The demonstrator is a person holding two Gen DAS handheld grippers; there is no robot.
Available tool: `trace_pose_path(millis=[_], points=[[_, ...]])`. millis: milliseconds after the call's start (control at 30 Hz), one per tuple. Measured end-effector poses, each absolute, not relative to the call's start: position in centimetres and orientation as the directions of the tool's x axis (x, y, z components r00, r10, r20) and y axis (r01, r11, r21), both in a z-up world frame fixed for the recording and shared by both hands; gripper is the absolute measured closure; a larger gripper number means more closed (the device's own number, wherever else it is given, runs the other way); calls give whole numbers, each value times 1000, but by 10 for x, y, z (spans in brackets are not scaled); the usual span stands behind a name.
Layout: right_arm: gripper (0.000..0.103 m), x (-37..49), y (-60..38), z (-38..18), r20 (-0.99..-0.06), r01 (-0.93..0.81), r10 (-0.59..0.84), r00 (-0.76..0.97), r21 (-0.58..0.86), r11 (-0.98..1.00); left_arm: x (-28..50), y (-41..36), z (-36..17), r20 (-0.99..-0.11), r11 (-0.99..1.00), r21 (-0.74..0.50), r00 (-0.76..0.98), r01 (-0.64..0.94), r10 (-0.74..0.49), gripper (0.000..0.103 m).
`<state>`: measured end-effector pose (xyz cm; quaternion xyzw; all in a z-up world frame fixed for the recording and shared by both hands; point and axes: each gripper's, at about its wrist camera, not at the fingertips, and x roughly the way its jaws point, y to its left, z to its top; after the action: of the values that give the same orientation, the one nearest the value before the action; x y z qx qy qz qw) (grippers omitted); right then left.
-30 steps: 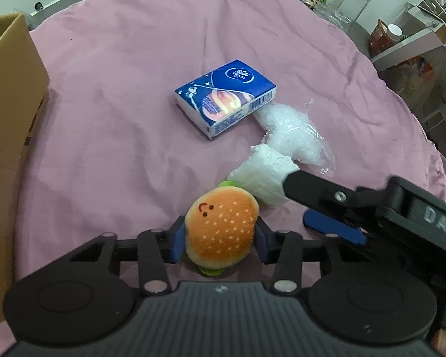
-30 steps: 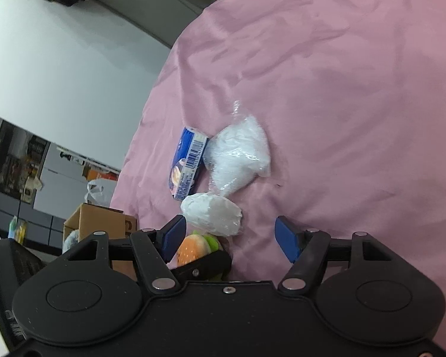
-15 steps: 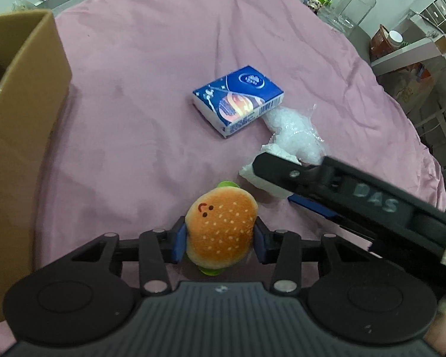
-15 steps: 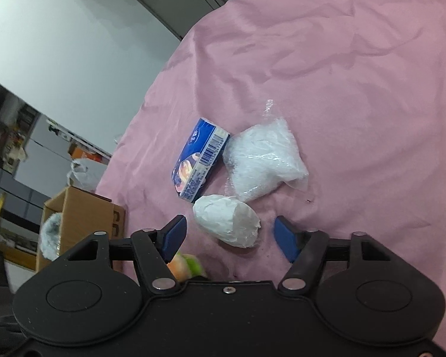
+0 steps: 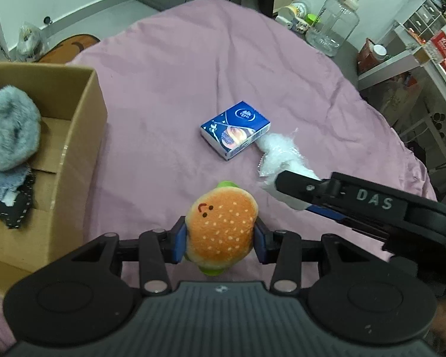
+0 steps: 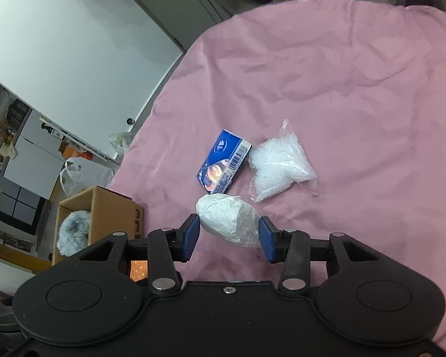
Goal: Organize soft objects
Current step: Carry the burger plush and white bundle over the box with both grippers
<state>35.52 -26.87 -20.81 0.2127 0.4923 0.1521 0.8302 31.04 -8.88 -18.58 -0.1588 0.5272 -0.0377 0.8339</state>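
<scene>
Gripping the burger plush (image 5: 221,230), my left claw (image 5: 220,239) has both blue pads pressed into the bun's sides, and the toy hangs clear above the pink sheet (image 5: 193,74) that covers the surface. My right claw (image 6: 229,236) has just been closing, and its pads now sit against the two ends of a white wrapped bundle (image 6: 227,220), clamped on it; in the left wrist view that bundle (image 5: 278,190) shows only partly behind the right claw's black finger, which reaches in from the right edge.

Two things lie on the sheet near the middle of the surface. One is a blue tissue pack (image 5: 235,128), flat, label up. Touching its right end is a clear bag of white filling (image 6: 278,168), crumpled (I cannot tell what the filling is).

At the left edge of the surface stands an open cardboard box (image 5: 83,136). Inside it I see a grey furry piece (image 5: 10,126) on top, with pale blue cloth and a dark stitched scrap beneath it. From the right wrist view the same box (image 6: 104,208) sits low at the left with the grey fur showing over its rim.

Beyond the far edge of the surface a clear plastic jug (image 5: 331,26) stands among small containers, and shelving runs along the right side of the room.
</scene>
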Motion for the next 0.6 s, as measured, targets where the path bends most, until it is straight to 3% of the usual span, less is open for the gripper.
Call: trace_pose_path(millis=[600], points=[[60, 298, -280, -132, -742, -46, 413, 529, 461, 886, 270, -76, -113, -822, 954, -296, 522, -51, -227, 60]])
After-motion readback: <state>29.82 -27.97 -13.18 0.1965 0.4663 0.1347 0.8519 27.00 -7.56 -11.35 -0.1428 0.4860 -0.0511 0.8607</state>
